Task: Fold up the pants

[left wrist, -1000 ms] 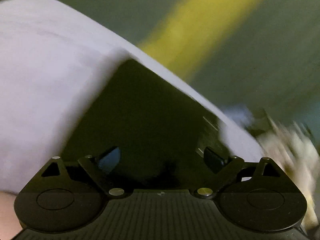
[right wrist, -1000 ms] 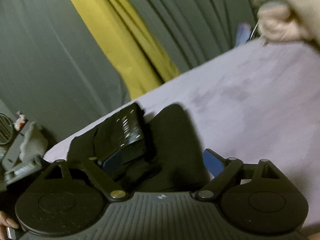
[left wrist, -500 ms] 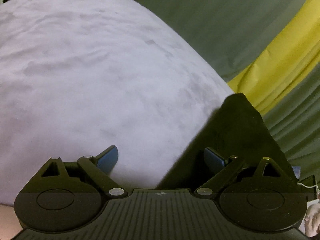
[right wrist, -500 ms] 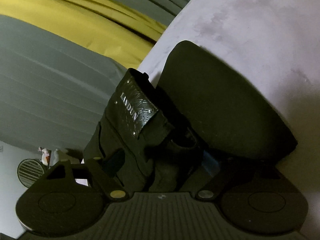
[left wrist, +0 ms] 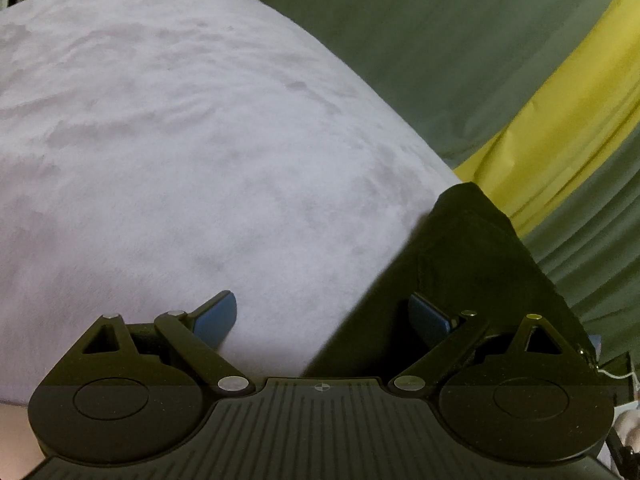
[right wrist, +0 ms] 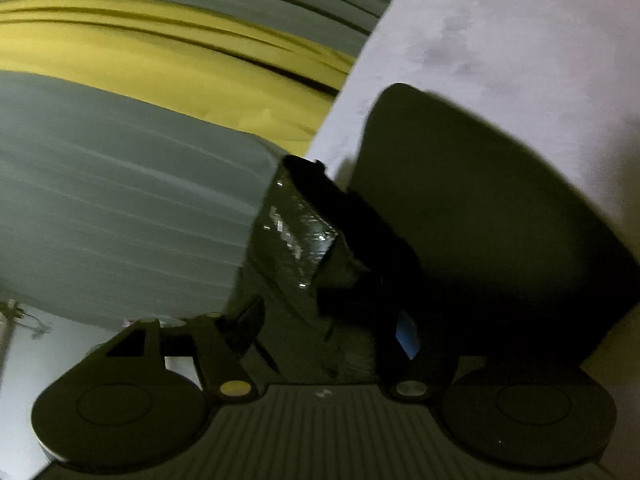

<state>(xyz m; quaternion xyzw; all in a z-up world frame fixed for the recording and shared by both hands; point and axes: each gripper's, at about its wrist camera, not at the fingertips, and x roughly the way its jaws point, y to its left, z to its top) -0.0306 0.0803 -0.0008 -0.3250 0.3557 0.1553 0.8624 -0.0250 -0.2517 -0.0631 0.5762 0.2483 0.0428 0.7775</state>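
Black pants lie on a lavender bed cover near its far edge. In the left wrist view they fill the lower right, and my left gripper stands open just above them. Its right blue pad is over the cloth and its left pad over bare cover. In the right wrist view a bunched waist part with a shiny black label fills the gap of my right gripper, which is shut on it. The flat folded part lies to the right.
Grey-green curtains with a yellow strip hang behind the bed's far edge. A wide stretch of lavender cover extends beyond the pants. A white cable shows at the lower right of the left wrist view.
My right gripper's jaws have closed on the bunched waist and the wrist has rolled and dropped. My left gripper has swung and sunk, so the pants now sit at its right.
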